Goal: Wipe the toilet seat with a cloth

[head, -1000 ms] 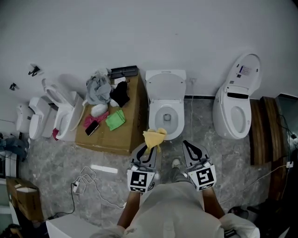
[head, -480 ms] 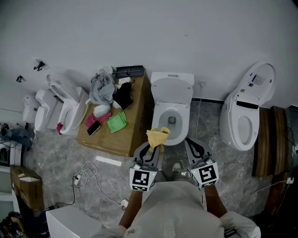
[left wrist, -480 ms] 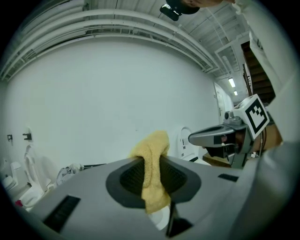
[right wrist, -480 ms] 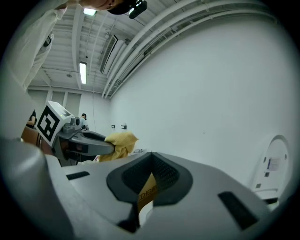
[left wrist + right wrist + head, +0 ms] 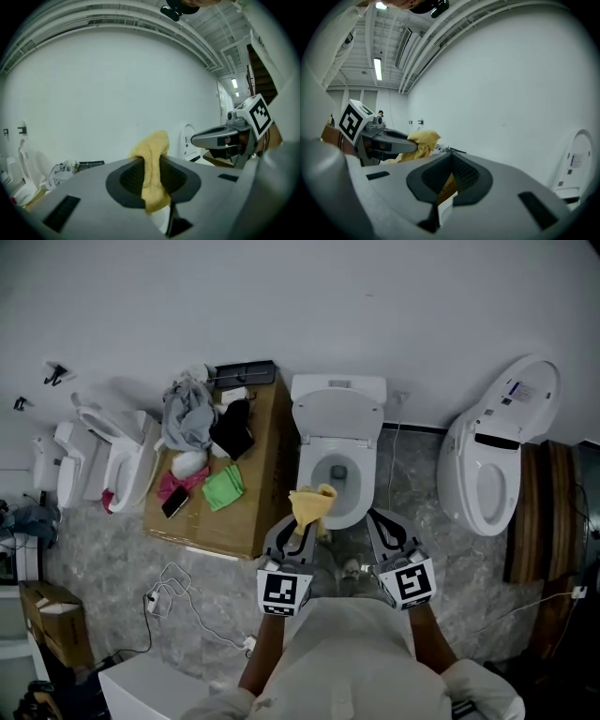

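The yellow cloth [image 5: 312,504] has come closer to the toilet seat [image 5: 364,493] and now overlaps its near-left rim. It hangs from the left gripper [image 5: 302,524], whose jaws pinch it. The right gripper [image 5: 384,524] hovers just to its right, by the seat's near edge, its jaws pressed together on nothing. A cardboard box [image 5: 255,486] stands to the left.

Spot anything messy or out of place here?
Yes: a cardboard box beside the toilet is heaped with crumpled clothes, and loose cables trail across the floor in front of it.
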`<state>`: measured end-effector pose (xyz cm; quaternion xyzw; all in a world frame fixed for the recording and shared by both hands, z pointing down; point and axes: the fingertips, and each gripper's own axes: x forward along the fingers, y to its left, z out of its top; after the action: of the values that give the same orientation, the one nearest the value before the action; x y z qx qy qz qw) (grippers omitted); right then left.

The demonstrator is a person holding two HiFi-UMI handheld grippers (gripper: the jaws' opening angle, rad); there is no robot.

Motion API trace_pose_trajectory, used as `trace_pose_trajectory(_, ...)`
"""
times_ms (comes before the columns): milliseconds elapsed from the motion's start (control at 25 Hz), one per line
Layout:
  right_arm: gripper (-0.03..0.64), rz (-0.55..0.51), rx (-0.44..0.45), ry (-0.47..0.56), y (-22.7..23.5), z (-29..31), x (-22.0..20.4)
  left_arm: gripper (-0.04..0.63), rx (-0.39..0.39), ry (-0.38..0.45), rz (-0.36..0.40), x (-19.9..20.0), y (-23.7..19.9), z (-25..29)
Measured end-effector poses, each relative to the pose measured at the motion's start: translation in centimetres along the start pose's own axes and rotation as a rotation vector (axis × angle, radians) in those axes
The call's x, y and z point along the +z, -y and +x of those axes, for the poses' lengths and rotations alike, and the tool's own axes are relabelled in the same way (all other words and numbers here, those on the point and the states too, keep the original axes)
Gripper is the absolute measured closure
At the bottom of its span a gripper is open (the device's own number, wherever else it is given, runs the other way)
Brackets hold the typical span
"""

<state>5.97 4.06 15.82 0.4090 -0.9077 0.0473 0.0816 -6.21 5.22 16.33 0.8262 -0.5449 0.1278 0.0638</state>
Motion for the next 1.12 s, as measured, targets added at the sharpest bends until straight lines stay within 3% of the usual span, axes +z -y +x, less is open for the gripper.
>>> trace_pose_trajectory(560, 0.609, 0.067, -0.115, -0.155, 3.9, 10.7, -4.2, 0.512, -0.088, -0.113, -0.077, -5.1, -8.2, 10.6)
trace_pose_trajectory(840, 0.609, 0.066, -0.099, -0.247, 3.9, 16.2, -6.9, 0.512, -0.12, -0.165, -0.12, -9.0, -11.8, 14.8)
trace_pose_trajectory(1120, 0.609, 0.093, -0.119, -0.325, 4.7, 19.3, -12.1, 0.512, -0.132, -0.216, -0.163, -14.0, -13.8, 18.0)
